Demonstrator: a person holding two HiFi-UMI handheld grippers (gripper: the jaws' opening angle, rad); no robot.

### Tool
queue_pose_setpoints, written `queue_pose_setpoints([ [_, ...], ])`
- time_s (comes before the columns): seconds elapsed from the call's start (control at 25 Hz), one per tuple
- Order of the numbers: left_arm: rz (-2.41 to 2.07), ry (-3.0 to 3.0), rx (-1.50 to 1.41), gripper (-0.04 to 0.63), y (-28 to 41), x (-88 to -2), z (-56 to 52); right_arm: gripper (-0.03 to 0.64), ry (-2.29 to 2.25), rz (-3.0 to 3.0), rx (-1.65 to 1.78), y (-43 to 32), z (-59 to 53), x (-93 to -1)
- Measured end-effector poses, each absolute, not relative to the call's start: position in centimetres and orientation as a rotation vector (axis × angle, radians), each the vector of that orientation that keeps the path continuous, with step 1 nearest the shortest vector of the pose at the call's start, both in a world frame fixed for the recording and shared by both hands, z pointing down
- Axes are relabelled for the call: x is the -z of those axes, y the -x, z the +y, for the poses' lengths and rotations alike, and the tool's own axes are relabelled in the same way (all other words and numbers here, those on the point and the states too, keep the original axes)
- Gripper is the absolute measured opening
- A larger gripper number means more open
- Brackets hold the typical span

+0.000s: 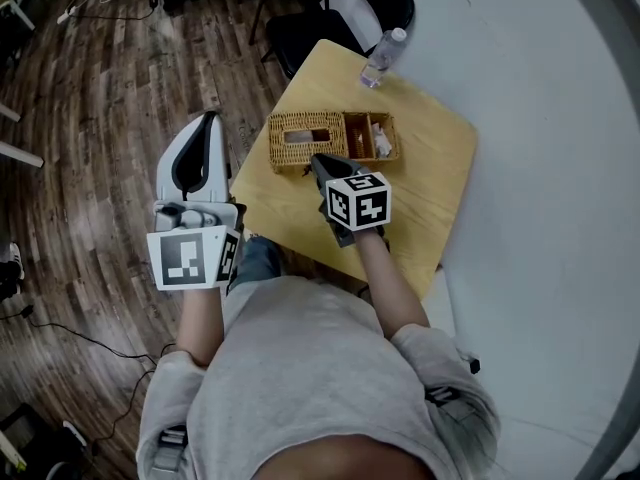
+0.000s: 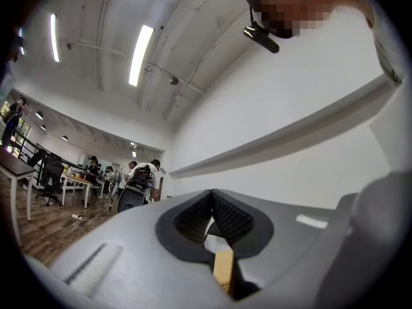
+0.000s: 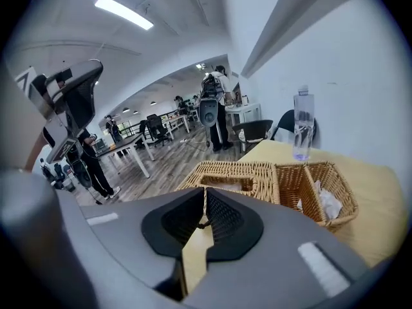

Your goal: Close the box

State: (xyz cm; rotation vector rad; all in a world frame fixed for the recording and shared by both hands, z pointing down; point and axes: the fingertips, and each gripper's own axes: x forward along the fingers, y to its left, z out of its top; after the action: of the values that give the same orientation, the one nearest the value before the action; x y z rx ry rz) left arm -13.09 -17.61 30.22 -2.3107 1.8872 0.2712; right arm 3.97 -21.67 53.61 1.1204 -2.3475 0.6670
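The counter [image 1: 440,158] bears a light wicker box [image 1: 285,158] at its far left. The box could be shoved toward the edge if its slotted lid [image 1: 308,133] is pressed off-centre by the right tongs [image 1: 318,163], which are closed and empty just beside it. The left tongs [image 1: 210,120], likewise closed on nothing, are held off to the left. Crumpled white paper [image 1: 383,145] is seen in the open right compartments.

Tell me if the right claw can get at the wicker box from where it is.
Probably yes. The right claw, shut and empty, sits right by the near edge of the wicker box with nothing between them; the bottle stands well behind it.
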Motion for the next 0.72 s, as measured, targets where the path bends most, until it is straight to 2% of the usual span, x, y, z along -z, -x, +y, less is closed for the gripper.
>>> queue_pose_setpoints([
  [0.72, 1.787, 2.350, -0.290, 0.057, 8.2, -27.8, -16.5, 0.005, -1.433, -2.589, -0.268, -9.3, -20.6, -40.0],
])
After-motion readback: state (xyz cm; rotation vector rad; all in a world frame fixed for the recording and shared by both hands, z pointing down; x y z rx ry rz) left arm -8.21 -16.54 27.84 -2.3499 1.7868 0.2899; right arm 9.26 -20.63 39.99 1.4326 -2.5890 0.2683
